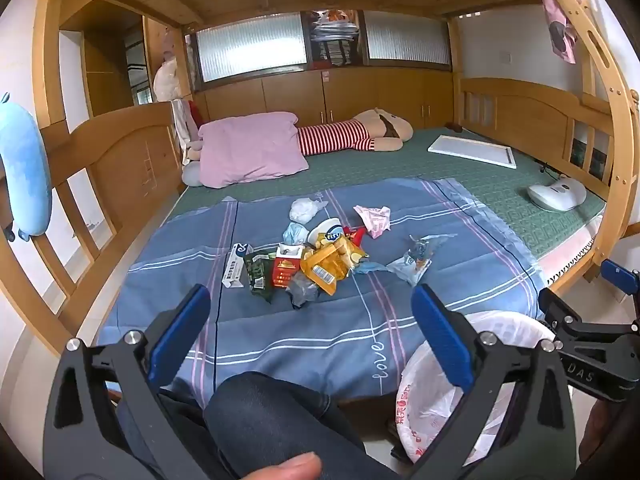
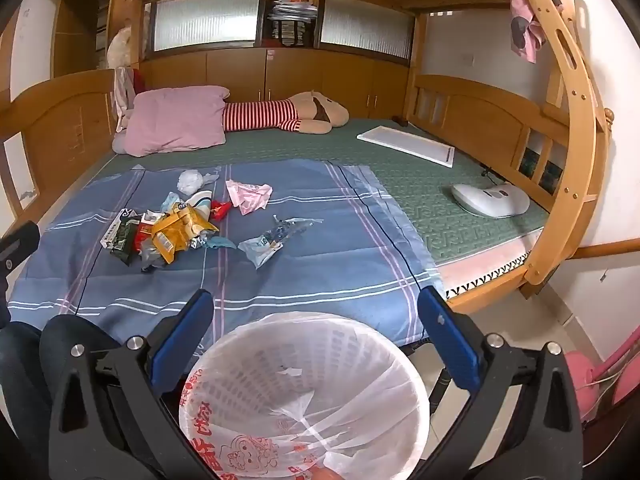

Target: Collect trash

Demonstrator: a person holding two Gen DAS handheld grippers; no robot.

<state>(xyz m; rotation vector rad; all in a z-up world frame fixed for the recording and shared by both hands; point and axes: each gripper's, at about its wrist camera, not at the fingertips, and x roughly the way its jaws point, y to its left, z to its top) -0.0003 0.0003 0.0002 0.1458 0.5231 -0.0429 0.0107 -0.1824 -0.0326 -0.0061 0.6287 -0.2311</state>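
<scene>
- The scene is the lower berth of a wooden bunk bed (image 1: 120,148), with slatted pine rails, plank boards overhead and ribbed frosted glass above a row of wooden cabinet doors at the back.
- A green woven mat (image 1: 500,192) covers the mattress; over its near part lies a blue sheet (image 1: 304,332) with white and pink stripes, smooth but for shallow creases.
- The trash (image 1: 316,256) lies near the middle of the sheet: a crinkled yellow snack bag, a red carton, a dark green packet, a white box, crumpled white and pink wrappers, and a clear torn wrapper a little to its right.
- Further back rest a soft pink pillow (image 1: 248,148) and a plush doll (image 1: 360,136) in red-and-white stripes; a flat white board (image 1: 472,150) and a rounded white device (image 1: 556,196) lie on the mat to the right.
- A round white bin (image 2: 304,392) of perforated plastic, lined with a thin translucent bag printed in red, stands on the floor beside the bed edge.
- The left gripper (image 1: 312,320) hangs over the near sheet, blue pads wide apart, holding nothing.
- The right gripper (image 2: 316,328) is above the bin, jaws likewise spread and empty.
</scene>
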